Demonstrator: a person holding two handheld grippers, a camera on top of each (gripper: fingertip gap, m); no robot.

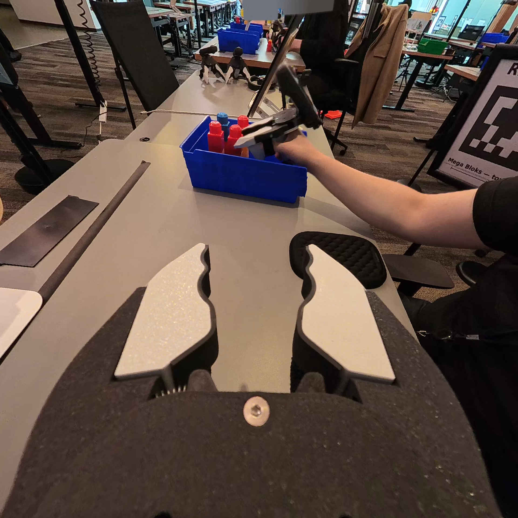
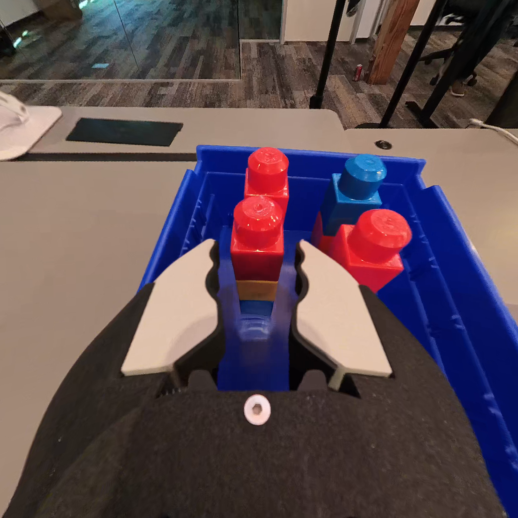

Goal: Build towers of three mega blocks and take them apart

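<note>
Right claw (image 2: 256, 246): held above the blue bin (image 2: 448, 308), jaws parted, nothing gripped
Nearest tower (image 2: 256, 252): seen between the fingers, red over orange over blue, upright in the bin
Other towers: a red-topped tower (image 2: 267, 173) behind; a blue-topped tower (image 2: 356, 193) and a red block (image 2: 375, 246) to the right
Tabletop (image 2: 84, 224): grey, the bin is carried on it

I see a grey table (image 1: 168, 224) carrying a blue bin (image 1: 246, 173) at 12 o'clock, a black sheet (image 1: 47, 232) at 9, and a black pad (image 1: 347, 258) at 3.
</note>
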